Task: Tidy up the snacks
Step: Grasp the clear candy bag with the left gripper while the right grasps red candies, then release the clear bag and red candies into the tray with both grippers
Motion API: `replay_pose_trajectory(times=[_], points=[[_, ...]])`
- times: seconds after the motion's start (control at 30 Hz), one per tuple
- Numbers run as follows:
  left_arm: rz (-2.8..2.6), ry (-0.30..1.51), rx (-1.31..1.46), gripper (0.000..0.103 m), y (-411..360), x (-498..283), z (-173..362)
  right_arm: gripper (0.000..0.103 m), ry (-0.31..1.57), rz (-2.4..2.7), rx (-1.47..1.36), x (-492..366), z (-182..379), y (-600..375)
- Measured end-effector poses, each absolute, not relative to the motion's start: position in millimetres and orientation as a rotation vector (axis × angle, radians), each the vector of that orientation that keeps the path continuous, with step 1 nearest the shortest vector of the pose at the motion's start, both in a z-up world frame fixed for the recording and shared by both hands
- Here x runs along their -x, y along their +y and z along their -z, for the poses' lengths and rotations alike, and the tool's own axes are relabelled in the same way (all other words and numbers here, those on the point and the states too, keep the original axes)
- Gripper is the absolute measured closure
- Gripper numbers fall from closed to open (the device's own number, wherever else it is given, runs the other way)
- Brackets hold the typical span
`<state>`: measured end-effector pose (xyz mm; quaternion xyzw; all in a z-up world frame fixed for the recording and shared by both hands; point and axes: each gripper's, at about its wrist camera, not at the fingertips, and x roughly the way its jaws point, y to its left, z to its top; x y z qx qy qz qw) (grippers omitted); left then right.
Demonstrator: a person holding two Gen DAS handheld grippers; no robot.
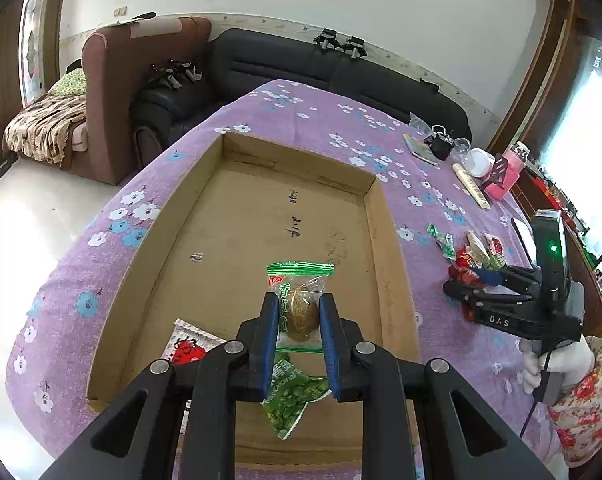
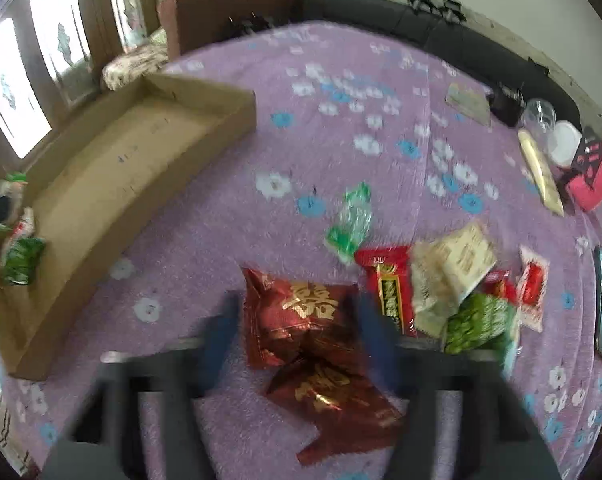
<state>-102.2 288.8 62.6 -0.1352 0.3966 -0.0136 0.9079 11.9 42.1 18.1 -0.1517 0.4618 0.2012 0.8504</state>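
The left gripper [image 1: 299,312] is clamped on a clear green-edged snack packet [image 1: 301,304] above the cardboard box [image 1: 385,216]. The right gripper [image 2: 295,320], jaws apart though blurred, straddles 1 red foil packet [image 2: 301,316] on the purple tablecloth [image 2: 221,240].

"DAS" stands on the right gripper [image 1: 467,286]; a gold "囍" marks the red packet [image 2: 301,316].
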Motion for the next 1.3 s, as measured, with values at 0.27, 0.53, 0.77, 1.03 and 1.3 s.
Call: replay_pose_trajectory(times=[0.27, 0.53, 0.77, 1.03, 1.3], points=[[0.005, 0.826, 0.272, 0.083, 300, 96, -61, 0.074, 0.896, -0.421, 0.177, -6, -58, 22], [-0.025, 0.864, 0.269, 0.082, 315, 72, -56, 0.074, 0.830, -0.567, 0.138, 13, -99, 68], [-0.084, 0.919, 0.295, 0.081, 330, 58, -40, 0.074, 0.896, -0.740, 0.139, 23, -88, 145], [-0.085, 0.875, 0.404, 0.072, 356, 75, -44, 0.073, 0.937, -0.758, 0.219, 30, -54, 207], [0.003, 0.683, 0.586, 0.030, 376, 113, -70, 0.062, 0.910, -0.749, 0.201, 33, -54, 211]])
